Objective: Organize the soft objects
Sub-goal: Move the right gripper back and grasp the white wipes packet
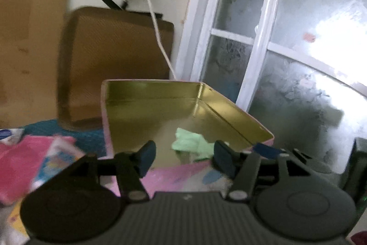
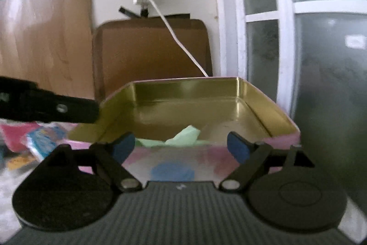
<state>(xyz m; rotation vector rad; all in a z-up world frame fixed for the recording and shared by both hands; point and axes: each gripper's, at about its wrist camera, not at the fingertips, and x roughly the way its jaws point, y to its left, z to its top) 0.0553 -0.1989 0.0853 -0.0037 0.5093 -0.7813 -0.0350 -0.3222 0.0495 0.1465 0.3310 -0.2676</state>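
A tin box [image 1: 149, 93] with a gold inside and a pink printed outside stands open right in front of both grippers. A crumpled pale green cloth [image 1: 190, 141] lies on its floor near the front wall. My left gripper [image 1: 185, 155] is open just above the tin's front edge, its blue pads apart with nothing between them. In the right wrist view the same tin [image 2: 183, 88] and green cloth [image 2: 185, 136] show. My right gripper [image 2: 181, 147] stands wide open before the front wall and holds nothing. A black part of the left gripper [image 2: 45, 107] reaches in from the left.
Pink packets [image 1: 20, 160] and a blue-and-white pack [image 1: 55, 160] lie left of the tin on a teal cloth. A brown board [image 1: 114, 56] leans behind the tin, and a white cable [image 1: 156, 26] hangs down to it. A frosted window [image 1: 298, 61] fills the right.
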